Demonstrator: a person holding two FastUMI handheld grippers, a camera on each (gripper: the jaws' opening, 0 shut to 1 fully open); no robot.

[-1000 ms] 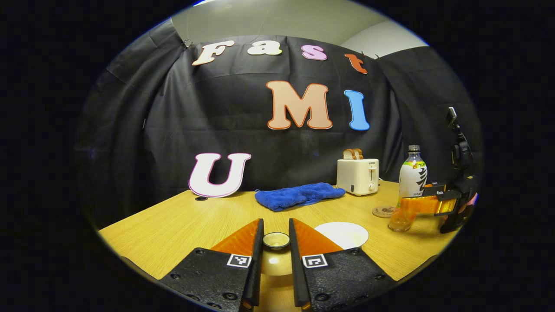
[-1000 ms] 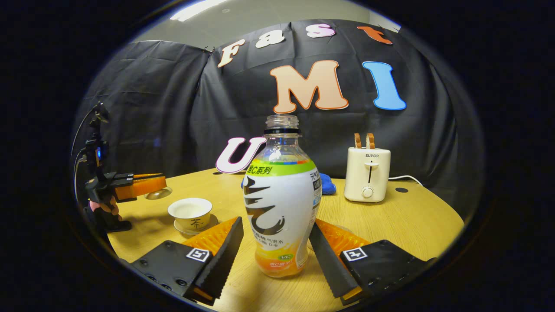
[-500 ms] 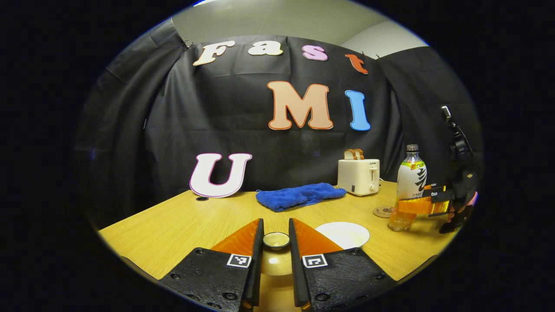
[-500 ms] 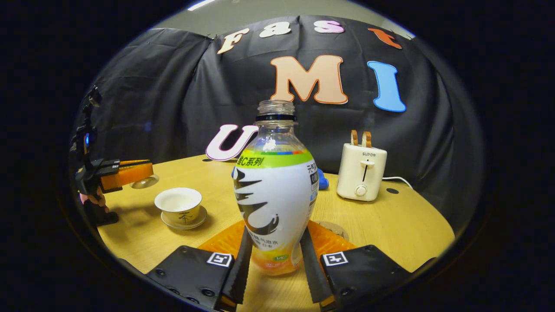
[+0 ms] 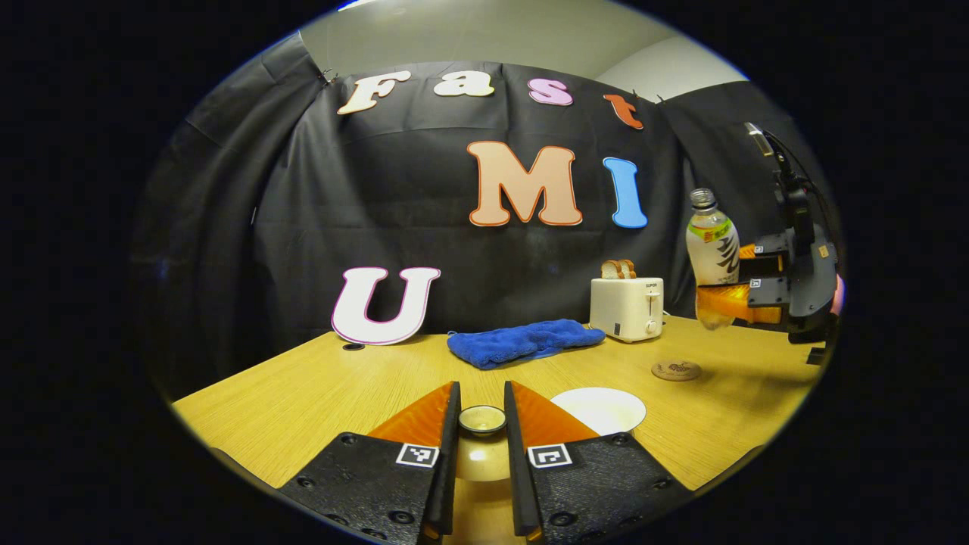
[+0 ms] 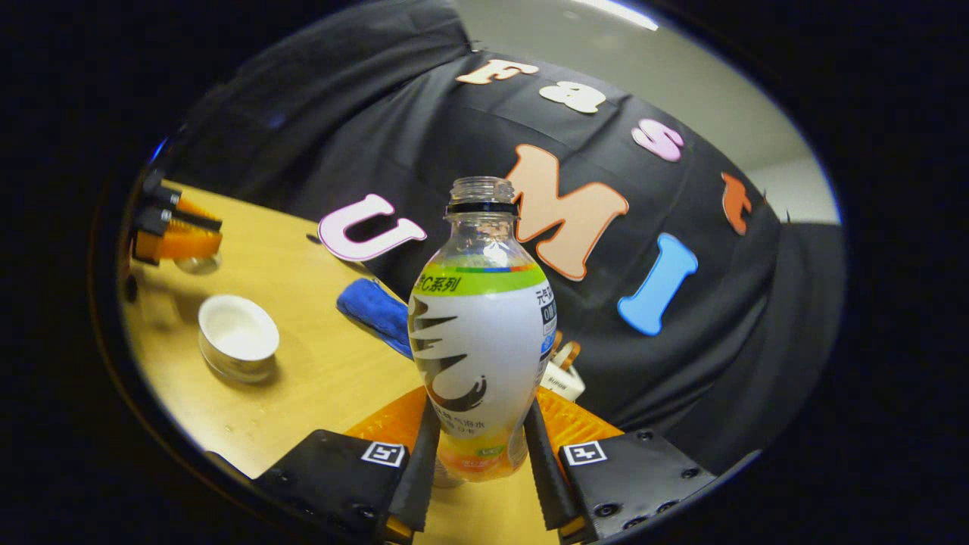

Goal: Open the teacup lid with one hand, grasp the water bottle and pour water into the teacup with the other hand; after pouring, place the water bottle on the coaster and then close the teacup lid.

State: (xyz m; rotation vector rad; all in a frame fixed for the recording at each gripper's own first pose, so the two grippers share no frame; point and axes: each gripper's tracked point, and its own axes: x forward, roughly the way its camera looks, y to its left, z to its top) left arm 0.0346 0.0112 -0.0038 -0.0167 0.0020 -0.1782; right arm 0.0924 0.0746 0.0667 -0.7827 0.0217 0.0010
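In the left gripper view, the left tongs (image 5: 482, 424) sit lowest and nearest, narrowed onto the small round knob of the teacup lid (image 5: 482, 418), one finger pressing each side, the lid held above the wooden bench (image 5: 303, 393). Just beyond and to the right stands the open teacup (image 5: 598, 409), its white inside showing. Farther right a round coaster (image 5: 676, 370) lies flat and bare on the bench. Behind it are a blue cloth (image 5: 522, 341) and a cream toaster (image 5: 627, 307) with bread in its slots. At the right edge the right tongs (image 5: 723, 299) hold the water bottle (image 5: 711, 253) in the air, well above the coaster, its long axis near upright, open neck upward and leaning slightly left. In the right gripper view, the right tongs (image 6: 478, 446) clamp the bottle's lower body, both fingers against it; the view is tilted, so the bench slopes, with the teacup (image 6: 236, 337) to the left and the left tongs (image 6: 178, 242) beyond it.
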